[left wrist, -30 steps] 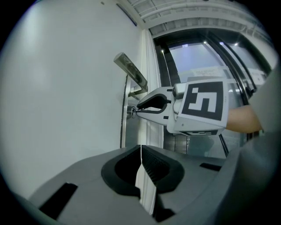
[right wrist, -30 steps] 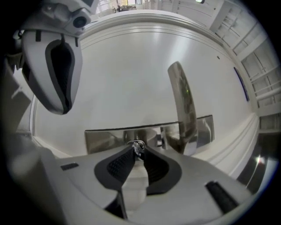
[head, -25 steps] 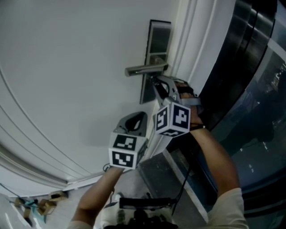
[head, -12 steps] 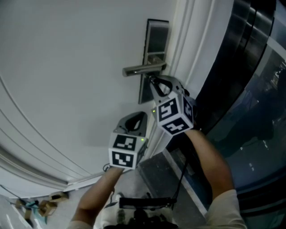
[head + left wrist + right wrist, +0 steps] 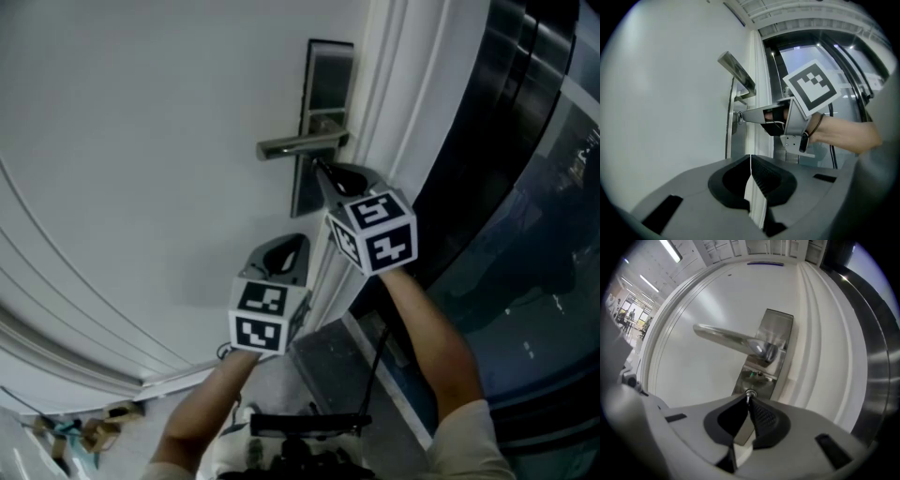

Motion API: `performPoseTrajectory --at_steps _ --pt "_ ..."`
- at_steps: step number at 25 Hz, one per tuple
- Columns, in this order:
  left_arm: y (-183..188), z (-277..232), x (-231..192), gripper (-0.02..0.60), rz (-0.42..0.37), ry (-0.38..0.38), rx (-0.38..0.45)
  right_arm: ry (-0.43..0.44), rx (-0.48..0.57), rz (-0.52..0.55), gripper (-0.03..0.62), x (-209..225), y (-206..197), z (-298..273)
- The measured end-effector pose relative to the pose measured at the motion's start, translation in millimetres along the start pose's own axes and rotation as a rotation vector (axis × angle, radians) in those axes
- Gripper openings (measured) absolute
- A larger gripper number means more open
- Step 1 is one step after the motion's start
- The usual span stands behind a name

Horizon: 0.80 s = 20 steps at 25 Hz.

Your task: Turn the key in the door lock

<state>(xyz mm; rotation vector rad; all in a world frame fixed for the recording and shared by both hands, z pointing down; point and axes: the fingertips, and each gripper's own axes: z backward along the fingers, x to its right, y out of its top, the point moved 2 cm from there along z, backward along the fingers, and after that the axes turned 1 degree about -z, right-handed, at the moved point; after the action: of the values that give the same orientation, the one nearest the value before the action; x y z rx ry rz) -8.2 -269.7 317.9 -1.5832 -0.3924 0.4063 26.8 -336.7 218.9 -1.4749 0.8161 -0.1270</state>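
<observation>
- Position of task item: the key (image 5: 749, 393) sits in the cylinder at the lower part of the lock plate (image 5: 776, 329), directly below the lever handle (image 5: 731, 341).
- Governing relation: the key lies straight ahead of the right gripper (image 5: 749, 399), at the very tips of its jaws. Its long axis runs into the door (image 5: 141, 141), in line with the gripper's own pointing direction. Judged from this, the turn calls for a roll of the wrist about that line, not a sideways swing.
- Right gripper state: the jaws have just been closing and now stand pinched together on the small metal head of the key, which shows between the tips.
- Left gripper (image 5: 750, 159) state: jaws together, nothing between them. In the head view it hangs lower on the door and apart from the lock plate (the right hand is plainly the nearer one).
- Materials and shapes:
  - Lock plate: upright rectangle of brushed, satin metal.
  - Lever handle: flat metal bar, roughly level, reaching away from the door's edge.
  - Door: smooth, white and matte, bordered by stepped white mouldings (image 5: 394, 94).
  - Gripper pads: dark and finely ribbed, set in smooth grey plastic bodies.
- Handling note: the key head is small and hard, so slip at the pads is the likely fault.
</observation>
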Motion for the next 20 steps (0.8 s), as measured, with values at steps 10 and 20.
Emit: performPoseTrajectory --at_steps 10,20 --pt "-0.3 1.2 0.7 0.018 -0.009 0.0 -0.004 0.03 0.04 -0.201 0.017 2.8 -1.3 0.8" --pt "-0.2 3.3 -1.0 0.017 -0.004 0.003 -0.001 0.117 0.092 -0.568 0.021 8.7 -4.1 0.9"
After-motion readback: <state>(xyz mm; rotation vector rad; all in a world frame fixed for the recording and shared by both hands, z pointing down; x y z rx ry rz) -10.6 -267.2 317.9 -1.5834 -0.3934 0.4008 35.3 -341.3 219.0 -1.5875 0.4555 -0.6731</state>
